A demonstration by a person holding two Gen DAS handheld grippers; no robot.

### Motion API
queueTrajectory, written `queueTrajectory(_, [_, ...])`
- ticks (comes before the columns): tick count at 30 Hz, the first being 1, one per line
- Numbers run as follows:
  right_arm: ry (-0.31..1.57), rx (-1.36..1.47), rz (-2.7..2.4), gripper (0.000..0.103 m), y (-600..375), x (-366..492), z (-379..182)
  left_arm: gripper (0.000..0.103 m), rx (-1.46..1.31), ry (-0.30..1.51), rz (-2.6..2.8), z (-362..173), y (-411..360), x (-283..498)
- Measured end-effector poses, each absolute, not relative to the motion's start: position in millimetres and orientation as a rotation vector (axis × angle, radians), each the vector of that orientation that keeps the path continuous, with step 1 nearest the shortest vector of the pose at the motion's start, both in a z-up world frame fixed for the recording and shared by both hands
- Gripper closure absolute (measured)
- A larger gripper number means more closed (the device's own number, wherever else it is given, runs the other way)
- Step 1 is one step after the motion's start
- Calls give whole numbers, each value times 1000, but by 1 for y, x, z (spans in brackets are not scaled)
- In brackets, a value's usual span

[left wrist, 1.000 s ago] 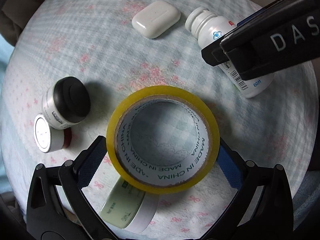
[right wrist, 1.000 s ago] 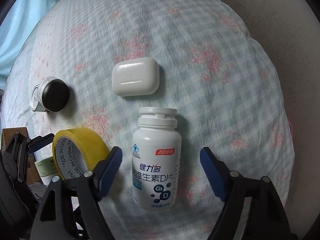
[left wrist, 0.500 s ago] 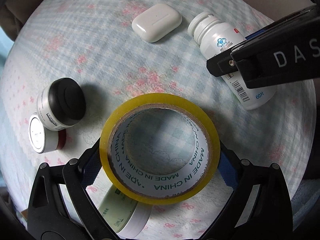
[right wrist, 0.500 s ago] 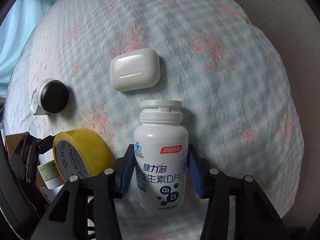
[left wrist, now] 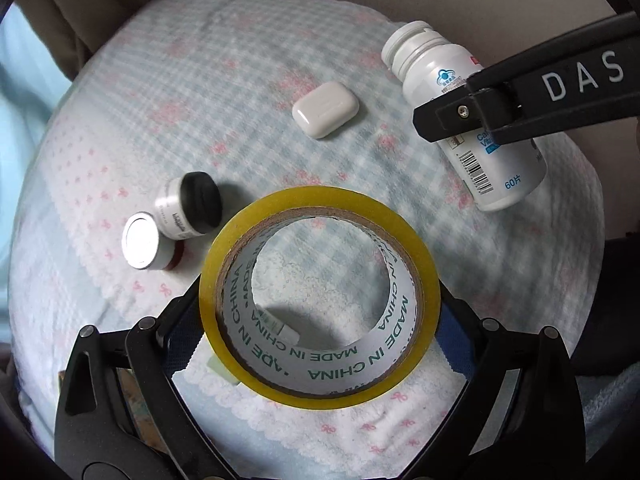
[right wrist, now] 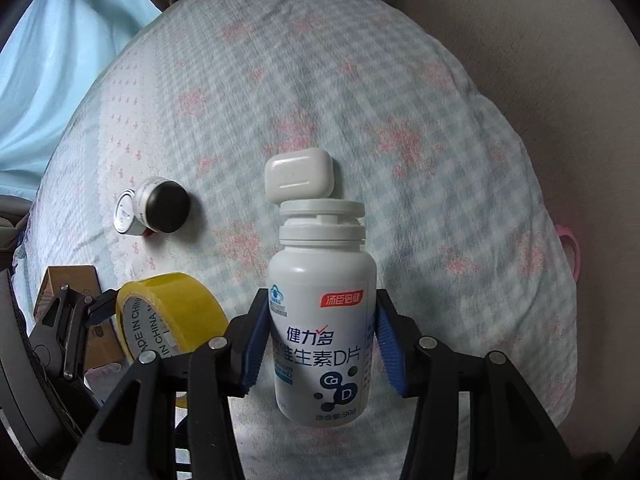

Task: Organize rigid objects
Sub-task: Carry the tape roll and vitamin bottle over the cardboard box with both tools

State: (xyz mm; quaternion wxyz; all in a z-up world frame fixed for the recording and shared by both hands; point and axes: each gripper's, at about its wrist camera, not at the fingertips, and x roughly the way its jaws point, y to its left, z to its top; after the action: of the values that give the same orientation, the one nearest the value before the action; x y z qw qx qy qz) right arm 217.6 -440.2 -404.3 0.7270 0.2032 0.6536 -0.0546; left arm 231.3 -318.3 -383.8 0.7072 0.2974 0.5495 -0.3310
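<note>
My left gripper [left wrist: 320,320] is shut on a yellow tape roll [left wrist: 404,232] and holds it above the checked cloth; the roll also shows in the right wrist view [right wrist: 172,304]. My right gripper [right wrist: 320,340] is shut on a white vitamin bottle [right wrist: 322,320] and holds it lifted; the bottle also shows in the left wrist view [left wrist: 436,64]. A white earbud case [left wrist: 325,109] lies on the cloth and also shows beyond the bottle's cap in the right wrist view [right wrist: 298,174]. Two small jars, one with a black lid [left wrist: 198,204] and one with a silver lid [left wrist: 142,246], lie at the left.
A round table under a blue checked cloth with pink flowers [left wrist: 240,80] holds everything. A pale green and white item [left wrist: 276,322] lies under the tape roll. A cardboard box [right wrist: 70,284] sits at the table's left edge. Beige upholstery [right wrist: 540,40] lies behind.
Both grippers have risen from the cloth. The right gripper closed on the vitamin bottle and lifted it. The left gripper lifted the tape roll higher.
</note>
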Motion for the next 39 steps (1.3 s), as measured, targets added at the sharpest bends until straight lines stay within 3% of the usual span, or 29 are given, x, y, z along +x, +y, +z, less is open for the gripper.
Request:
queueTrajectory(17, [1252, 265, 60, 57, -384, 185, -243, 7, 234, 1115, -419, -209, -196, 205])
queueTrajectory(29, [1166, 210, 220, 57, -270, 174, -179, 7, 41, 1073, -253, -154, -51, 179])
queueTrajectory(39, [1159, 231, 253, 57, -140, 180, -167, 7, -17, 1106, -210, -150, 100, 185])
